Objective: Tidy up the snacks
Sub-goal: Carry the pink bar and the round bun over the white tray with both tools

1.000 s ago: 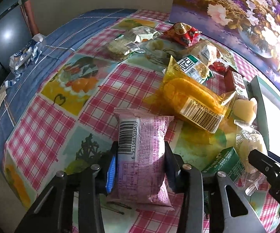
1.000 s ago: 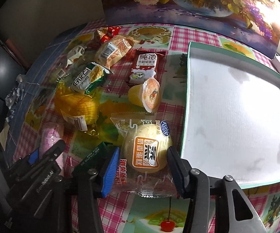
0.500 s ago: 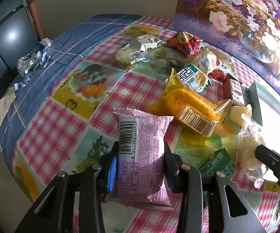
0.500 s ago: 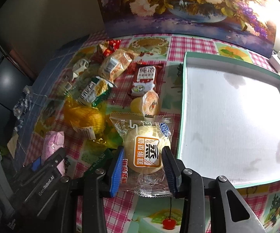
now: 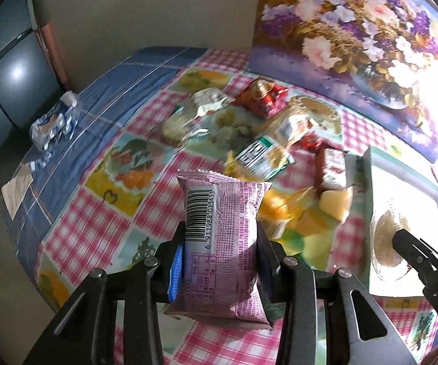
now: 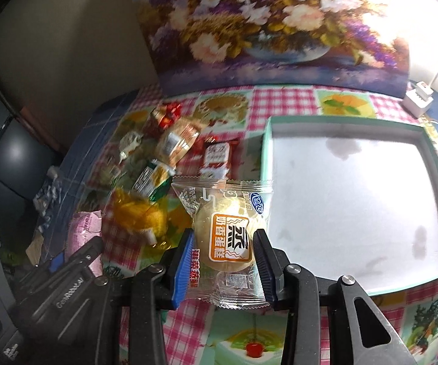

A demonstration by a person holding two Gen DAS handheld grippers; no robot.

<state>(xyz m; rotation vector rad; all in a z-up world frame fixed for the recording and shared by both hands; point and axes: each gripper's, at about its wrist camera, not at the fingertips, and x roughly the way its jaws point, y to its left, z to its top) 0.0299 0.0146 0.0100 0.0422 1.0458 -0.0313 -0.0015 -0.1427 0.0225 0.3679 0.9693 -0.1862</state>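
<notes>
Left wrist view: the left tool holds a pink snack pack by its two long sides, up off the bench. The pads press the middle of the pack, so I think it stays level and does not droop.

To the right of it, far on the checked cloth, lies a loose pile of snacks. They are mixed up and not yet sorted. A yellow jelly cup sits near the pile, just beside the tray.

Further right is the white tray with a green rim. It looks like the place where the snacks should go. I see nothing lying on its floor.

In the right wrist view, the right tool is closed on a round cake in a clear wrapper. It grips the cake itself, not the thin wrapper edge, which I think stops it from slipping. The cake hangs near the left rim of the tray, so a short move right should put it over the white floor.
</notes>
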